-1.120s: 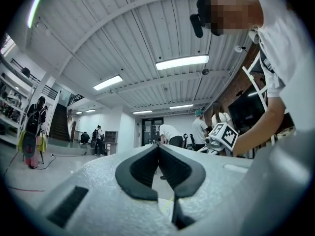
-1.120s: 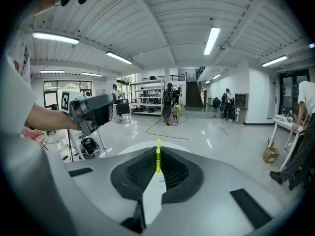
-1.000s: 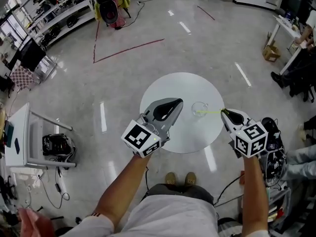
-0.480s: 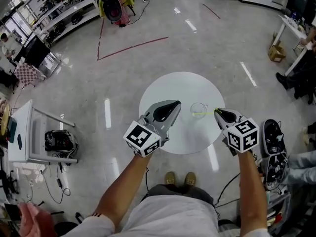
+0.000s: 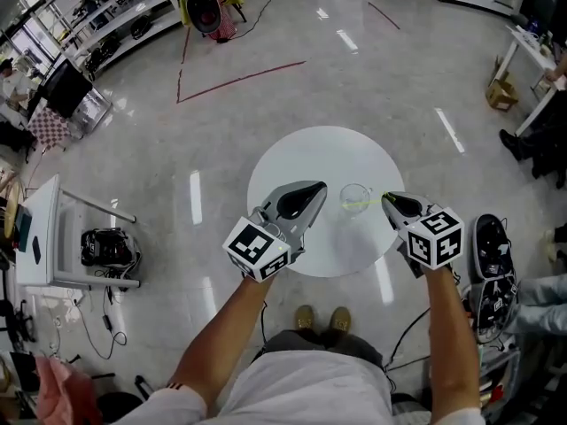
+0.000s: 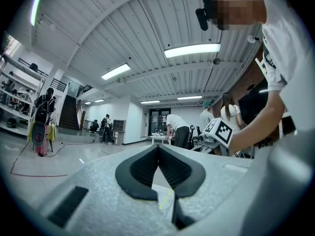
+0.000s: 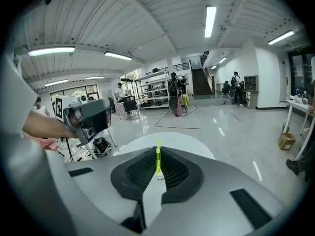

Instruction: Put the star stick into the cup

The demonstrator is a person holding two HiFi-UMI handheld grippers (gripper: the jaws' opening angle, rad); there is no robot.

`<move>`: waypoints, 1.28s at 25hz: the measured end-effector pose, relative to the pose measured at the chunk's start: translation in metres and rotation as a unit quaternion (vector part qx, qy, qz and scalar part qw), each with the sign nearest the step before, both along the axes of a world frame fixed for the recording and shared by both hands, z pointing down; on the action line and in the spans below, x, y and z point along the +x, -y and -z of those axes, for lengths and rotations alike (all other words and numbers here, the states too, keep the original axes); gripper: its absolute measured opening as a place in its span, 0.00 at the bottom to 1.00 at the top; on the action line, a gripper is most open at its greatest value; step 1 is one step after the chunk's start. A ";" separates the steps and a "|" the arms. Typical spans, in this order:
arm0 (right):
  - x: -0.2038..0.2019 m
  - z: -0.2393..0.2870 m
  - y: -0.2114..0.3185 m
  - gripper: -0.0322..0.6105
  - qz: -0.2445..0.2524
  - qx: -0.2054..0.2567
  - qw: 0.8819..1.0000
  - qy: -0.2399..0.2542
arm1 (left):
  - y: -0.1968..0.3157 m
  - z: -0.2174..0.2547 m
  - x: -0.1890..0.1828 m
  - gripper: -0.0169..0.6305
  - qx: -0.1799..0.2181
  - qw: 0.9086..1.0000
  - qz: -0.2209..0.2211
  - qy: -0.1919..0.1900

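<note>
A clear cup (image 5: 355, 197) stands on the round white table (image 5: 323, 162), right of its middle. My right gripper (image 5: 387, 200) is just right of the cup, shut on a thin yellow-green stick (image 5: 364, 204). The stick's free end reaches over the cup's rim; I cannot make out its star. In the right gripper view the stick (image 7: 158, 157) stands up between the right gripper's (image 7: 158, 152) closed jaws. My left gripper (image 5: 314, 188) hovers left of the cup with its jaws closed and nothing in them. In the left gripper view, the left gripper's (image 6: 158, 147) tips meet, and the stick (image 6: 166, 199) shows below them.
Shiny grey floor surrounds the table, with red tape lines (image 5: 239, 80) at the back. A white bench (image 5: 40, 237) and black gear (image 5: 108, 248) stand at the left. A cart with black items (image 5: 493, 264) is close at the right. Shelves (image 5: 106, 11) line the far left.
My right gripper has drawn leftward, closer to the cup, still holding the stick. Both grippers sit slightly lower over the table. The left gripper stays beside the cup.
</note>
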State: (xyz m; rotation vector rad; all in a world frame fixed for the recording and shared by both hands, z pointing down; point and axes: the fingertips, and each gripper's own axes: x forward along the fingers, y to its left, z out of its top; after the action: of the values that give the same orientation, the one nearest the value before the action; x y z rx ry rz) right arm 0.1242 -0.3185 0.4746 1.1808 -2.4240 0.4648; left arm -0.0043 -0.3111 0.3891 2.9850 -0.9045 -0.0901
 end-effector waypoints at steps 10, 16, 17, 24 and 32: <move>0.013 -0.003 0.015 0.09 -0.020 0.004 1.000 -0.009 | 0.002 -0.004 0.000 0.05 -0.006 1.000 0.003 0.002; 0.013 -0.006 0.016 0.09 -0.014 0.004 1.000 -0.019 | 0.002 -0.006 0.000 0.05 -0.009 1.000 0.004 0.004; 0.013 -0.006 0.016 0.09 -0.014 0.005 1.000 -0.021 | 0.002 -0.006 0.000 0.05 -0.009 1.000 0.003 0.004; 0.018 -0.011 0.014 0.14 -0.008 0.003 0.999 -0.032 | -0.002 -0.009 0.006 0.05 -0.012 1.000 -0.001 0.003; 0.025 -0.007 0.012 0.29 -0.004 0.021 0.998 -0.055 | -0.008 -0.007 0.017 0.05 -0.010 1.000 -0.009 0.003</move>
State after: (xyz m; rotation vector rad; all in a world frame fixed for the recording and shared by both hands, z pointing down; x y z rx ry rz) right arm 0.1491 -0.3307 0.4817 1.2006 -2.3475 0.3444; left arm 0.0130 -0.3032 0.3959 2.9765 -0.8745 -0.0701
